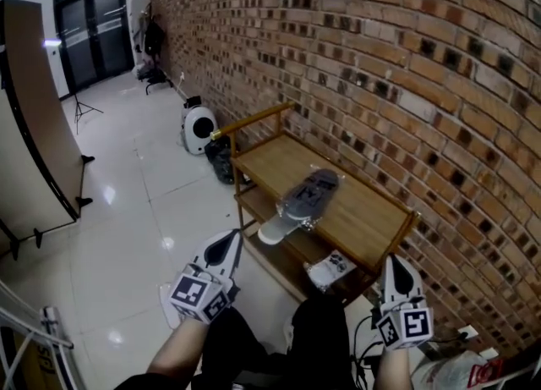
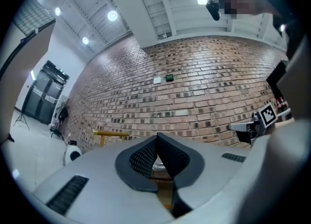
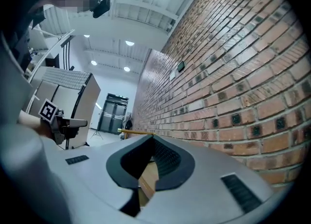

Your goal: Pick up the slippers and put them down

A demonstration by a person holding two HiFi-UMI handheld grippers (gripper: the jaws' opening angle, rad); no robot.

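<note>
A pair of grey slippers (image 1: 309, 193) in a clear bag lies on the top of a wooden cart (image 1: 372, 219) against the brick wall. A white sole end (image 1: 275, 230) sticks out over the cart's front edge. My left gripper (image 1: 232, 243) hangs in front of the cart, just left of that sole end, its jaws shut and empty. My right gripper (image 1: 396, 263) is at the cart's near right corner, also shut on nothing. In the left gripper view the left gripper (image 2: 157, 139) points at the brick wall. The right gripper (image 3: 152, 138) points along it.
A flat printed packet (image 1: 331, 268) lies on the cart's lower shelf. A white round appliance (image 1: 199, 129) and a dark bag (image 1: 222, 162) sit on the floor beyond the cart. A tall board (image 1: 38, 126) stands at left, with glossy floor between. Cables lie at the lower right.
</note>
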